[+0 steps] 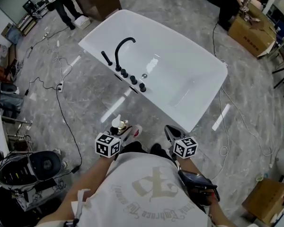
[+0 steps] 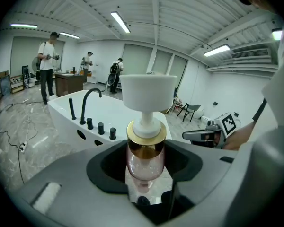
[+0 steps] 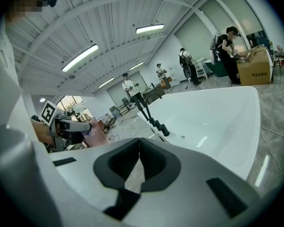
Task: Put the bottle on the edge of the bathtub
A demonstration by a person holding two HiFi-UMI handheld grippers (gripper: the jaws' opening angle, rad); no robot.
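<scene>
The left gripper (image 2: 144, 171) is clamped on the bottle (image 2: 145, 157) at its pink body, below the gold collar. The right gripper (image 3: 137, 162) is closed and empty. The bottle is upright, apart from the bathtub (image 1: 180, 74). It is probably rigid, slippery and top-heavy, so grip the body, never the pump.

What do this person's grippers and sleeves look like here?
Both the left gripper and right gripper have pale grey-white bodies with black pads, each carrying a cube of black-and-white square markers. The person wears a white T-shirt with beige print.
</scene>
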